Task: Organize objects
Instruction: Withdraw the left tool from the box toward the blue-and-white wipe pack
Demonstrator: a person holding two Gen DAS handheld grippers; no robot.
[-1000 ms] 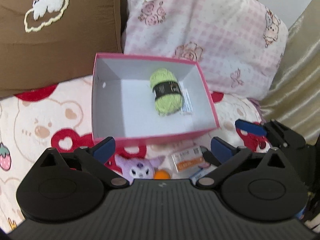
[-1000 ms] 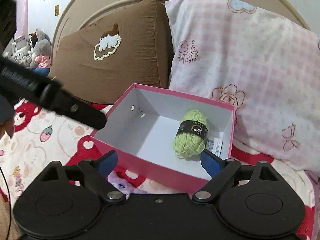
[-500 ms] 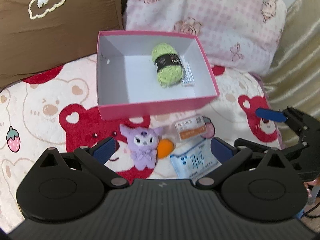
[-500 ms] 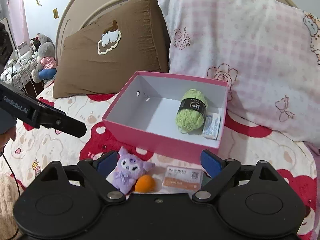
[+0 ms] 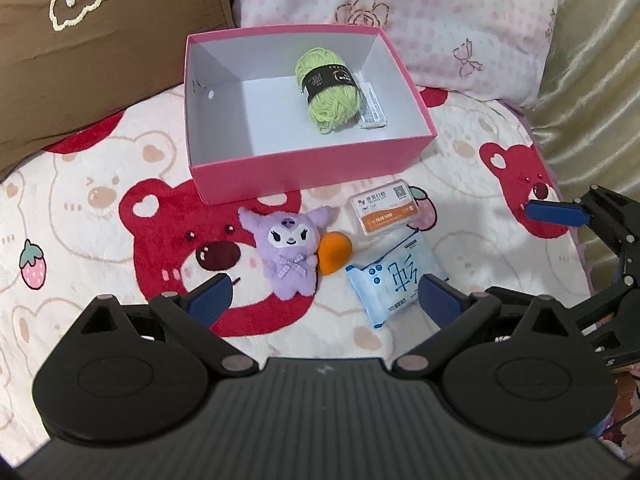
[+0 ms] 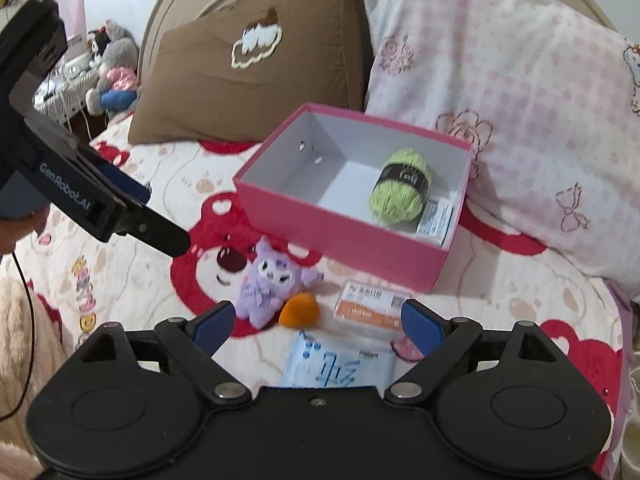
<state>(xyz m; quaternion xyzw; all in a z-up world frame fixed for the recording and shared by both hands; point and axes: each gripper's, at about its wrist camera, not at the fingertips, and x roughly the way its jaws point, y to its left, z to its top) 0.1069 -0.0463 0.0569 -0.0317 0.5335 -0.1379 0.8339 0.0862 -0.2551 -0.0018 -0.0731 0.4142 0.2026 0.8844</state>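
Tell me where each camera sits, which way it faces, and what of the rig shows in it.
Left wrist: on the left gripper, above the bedspread, looking down and forward at the pink box; its own open fingers show, plus the right gripper at the right edge.
Right wrist: on the right gripper, lower and further right, facing the pillows; its open fingers show, plus the left gripper at the left.
Shared: box, green yarn, purple plush, orange ball.

One box [image 5: 316, 168], six small items
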